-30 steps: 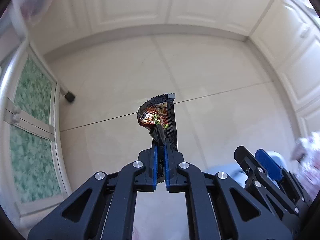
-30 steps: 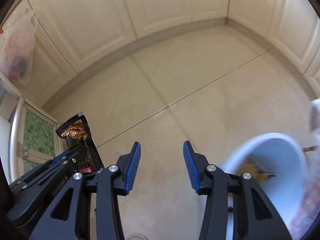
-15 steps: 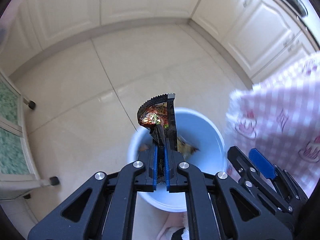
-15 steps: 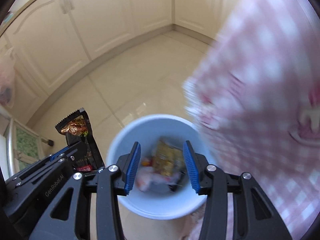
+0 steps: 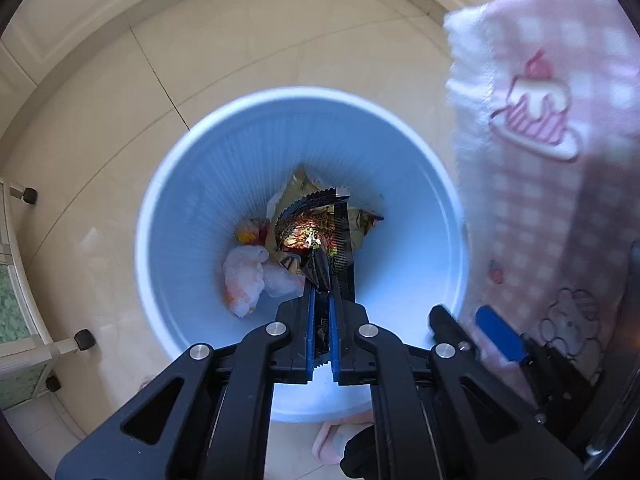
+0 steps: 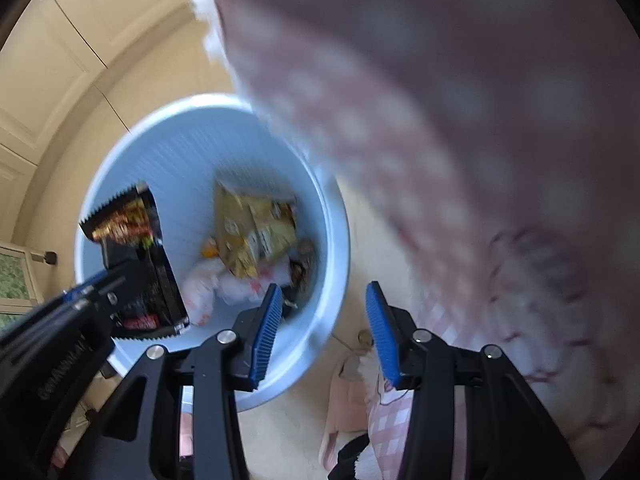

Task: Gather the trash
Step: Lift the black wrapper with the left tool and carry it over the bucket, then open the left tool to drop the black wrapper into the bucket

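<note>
My left gripper [image 5: 322,300] is shut on a black snack wrapper [image 5: 320,232] with a red and gold print, held upright over the open mouth of a pale blue trash bin [image 5: 192,152]. The bin holds a gold wrapper [image 6: 252,228] and white crumpled plastic [image 5: 244,276]. In the right wrist view the same black wrapper [image 6: 136,248] hangs over the bin [image 6: 160,152] at the left, held by the left gripper [image 6: 100,284]. My right gripper [image 6: 324,312] is open and empty, above the bin's right rim.
A pink checked cloth with a cake print [image 5: 552,160] hangs close at the right and fills much of the right wrist view [image 6: 440,120]. Cream cabinets [image 5: 80,8] line the tiled floor. A cart leg with castors [image 5: 80,340] stands at the left. A pink slipper [image 6: 348,396] lies below.
Both grippers have swung from the open floor to over the blue bin and come lower toward it. The left gripper still holds the black wrapper; the pink cloth has come close at the right.
</note>
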{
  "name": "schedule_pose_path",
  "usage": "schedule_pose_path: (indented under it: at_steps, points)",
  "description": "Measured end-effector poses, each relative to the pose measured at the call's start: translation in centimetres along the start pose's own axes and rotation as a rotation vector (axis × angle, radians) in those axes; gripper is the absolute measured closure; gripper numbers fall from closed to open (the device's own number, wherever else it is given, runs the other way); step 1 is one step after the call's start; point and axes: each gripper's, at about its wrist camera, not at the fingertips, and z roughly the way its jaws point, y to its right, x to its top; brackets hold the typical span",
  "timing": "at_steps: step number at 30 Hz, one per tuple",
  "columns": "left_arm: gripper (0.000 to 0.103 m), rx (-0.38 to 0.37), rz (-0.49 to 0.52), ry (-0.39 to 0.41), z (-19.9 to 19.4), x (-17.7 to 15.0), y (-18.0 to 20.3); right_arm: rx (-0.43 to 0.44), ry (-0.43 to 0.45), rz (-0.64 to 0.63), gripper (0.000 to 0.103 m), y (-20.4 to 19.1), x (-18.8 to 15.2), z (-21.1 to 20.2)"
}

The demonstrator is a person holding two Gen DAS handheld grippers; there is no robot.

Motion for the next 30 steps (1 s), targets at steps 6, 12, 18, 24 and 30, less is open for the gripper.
schedule_pose_path:
  at_steps: [6, 12, 18, 24, 30]
  points:
    - [0.098, 0.032, 0.008, -0.035, 1.8, 0.5, 0.0, 0.021, -0.049, 0.031, 0.085, 0.2, 0.1, 2.0]
    - [0.098, 0.062, -0.021, -0.064, 3.0, 0.4, -0.9, 0.034, -0.053, 0.051, 0.085, 0.6, 0.4, 2.2]
    - [0.098, 0.06, -0.017, -0.072, 3.0, 0.5, 0.1, 0.027, -0.048, 0.05, 0.085, 0.2, 0.8, 2.7]
    - [0.089, 0.075, -0.006, -0.087, 3.3, 0.3, 0.0, 0.021, -0.04, 0.054, 0.086, 0.0, 1.0, 2.9]
    - [0.059, 0.08, -0.01, -0.071, 2.5, 0.5, 0.0, 0.024, -0.016, 0.057, 0.085, -0.2, 1.6, 1.8]
